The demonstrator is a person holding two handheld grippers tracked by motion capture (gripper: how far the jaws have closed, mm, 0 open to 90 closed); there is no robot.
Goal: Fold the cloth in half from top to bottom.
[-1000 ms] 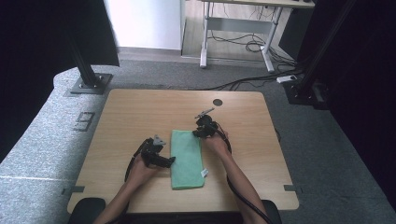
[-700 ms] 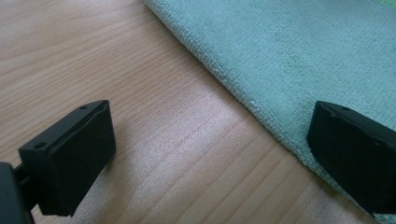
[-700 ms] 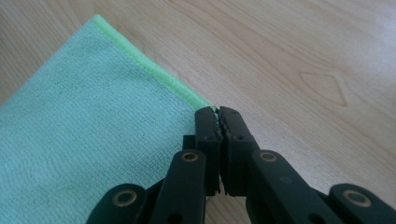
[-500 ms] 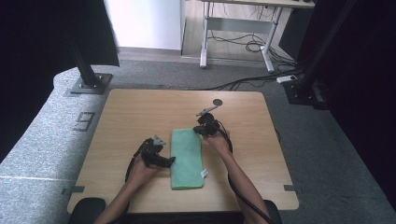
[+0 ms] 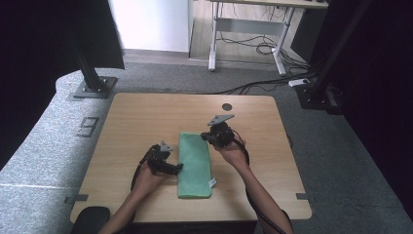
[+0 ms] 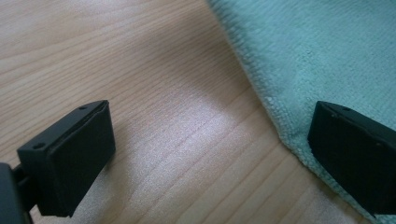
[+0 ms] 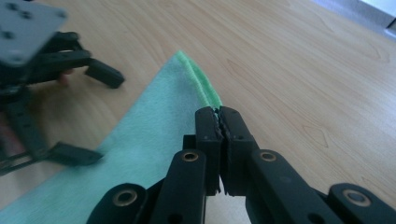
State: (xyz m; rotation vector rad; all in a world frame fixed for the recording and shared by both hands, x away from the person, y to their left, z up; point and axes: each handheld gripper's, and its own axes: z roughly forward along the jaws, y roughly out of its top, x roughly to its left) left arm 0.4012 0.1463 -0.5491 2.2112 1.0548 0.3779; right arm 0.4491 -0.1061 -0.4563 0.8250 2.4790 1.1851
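Green cloth [image 5: 195, 165] lay in a long folded strip on the middle of the wooden table [image 5: 136, 122], with its long side running away from the person. The right gripper [image 7: 219, 122] had its fingers pressed fully together on the far right edge of the cloth, and in the right gripper view a thin bit of green showed between the pads, so it seemed to be pinching that edge. The jaws had just been closing on it. The left gripper [image 5: 170, 165] stood at the left edge of the cloth with its fingers [image 6: 77, 154] spread wide; one finger was over bare wood, the other over the cloth border, and they gripped nothing.

To do this step well, I think the right hand should lift the pinched edge slowly and keep all layers together, so that the fold does not slip apart. The left gripper could hold the near side down, otherwise the whole strip may slide on the smooth table.

The cloth looked soft, like a microfibre towel, pale mint green with a brighter green hem, and a small white label [image 5: 212, 183] stuck out near its close right corner.
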